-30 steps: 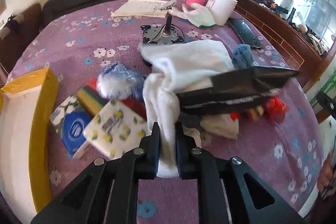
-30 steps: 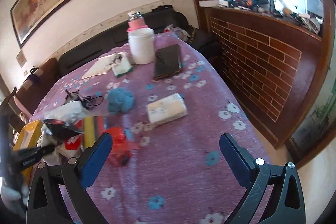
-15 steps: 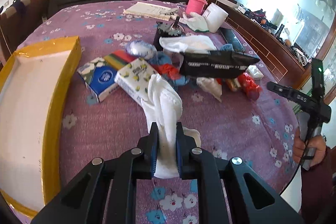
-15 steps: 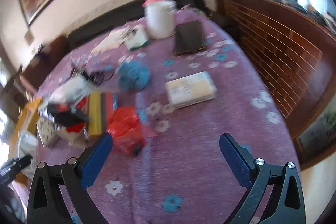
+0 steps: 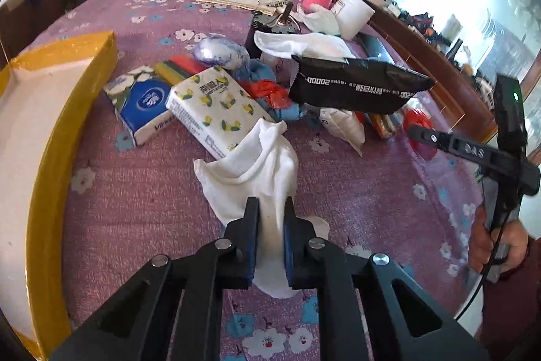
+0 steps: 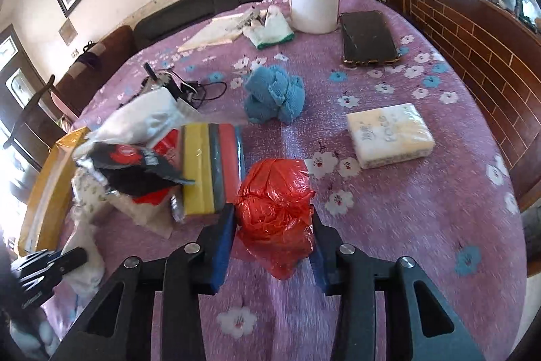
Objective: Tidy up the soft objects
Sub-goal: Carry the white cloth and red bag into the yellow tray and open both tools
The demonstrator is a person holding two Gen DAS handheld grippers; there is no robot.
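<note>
My left gripper [image 5: 271,208] is shut on a white cloth [image 5: 257,158] that trails onto the purple flowered tablecloth [image 5: 142,192], in front of a lemon-print tissue pack [image 5: 216,104]. A yellow box [image 5: 67,110] lies to the left. My right gripper [image 6: 272,219] has its jaws around a crumpled red plastic bag [image 6: 275,195], fingers [image 6: 225,239] on both sides; I cannot tell whether they press it. A blue cloth ball [image 6: 274,93] lies beyond.
A pile holds a blue tissue pack [image 5: 145,104], a black packet [image 5: 355,83], coloured sponges [image 6: 209,168] and another white cloth [image 5: 301,44]. Farther off are a yellow tissue pack [image 6: 389,134], a phone [image 6: 367,38], a white jar [image 6: 314,0] and a glove [image 6: 270,29].
My left gripper pulled the white cloth out of the pile toward the near table edge. My right gripper moved down to the red bag and narrowed from wide open to around it.
</note>
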